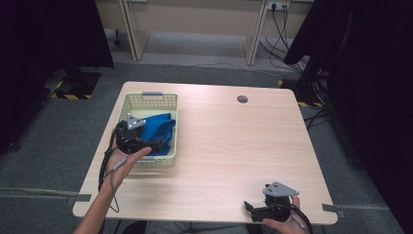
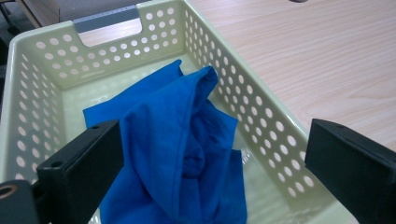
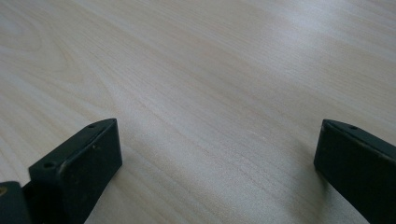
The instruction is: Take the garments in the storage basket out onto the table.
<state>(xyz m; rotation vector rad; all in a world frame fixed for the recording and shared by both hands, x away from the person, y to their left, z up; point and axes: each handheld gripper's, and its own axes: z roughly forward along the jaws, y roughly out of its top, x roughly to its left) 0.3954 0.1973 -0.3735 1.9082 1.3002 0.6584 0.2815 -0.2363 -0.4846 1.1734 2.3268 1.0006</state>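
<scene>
- Blue cloth (image 2: 182, 144) lay crumpled inside the basket (image 2: 261, 112), bunched toward its near end, with one fold rising along the middle.
- Cream and perforated, the basket sat on the left part of the table (image 1: 234, 146), a grey handle (image 2: 107, 18) on its far wall.
- Left gripper (image 1: 141, 141) hung over the basket's near end with jaws spread wide; in the left gripper view, the cloth lay between and below them, and I could not tell whether either jaw touched it.
- Right gripper (image 1: 253, 207) sat at the table's near right edge, well apart from the basket, jaws wide open over bare wood and holding nothing.
</scene>
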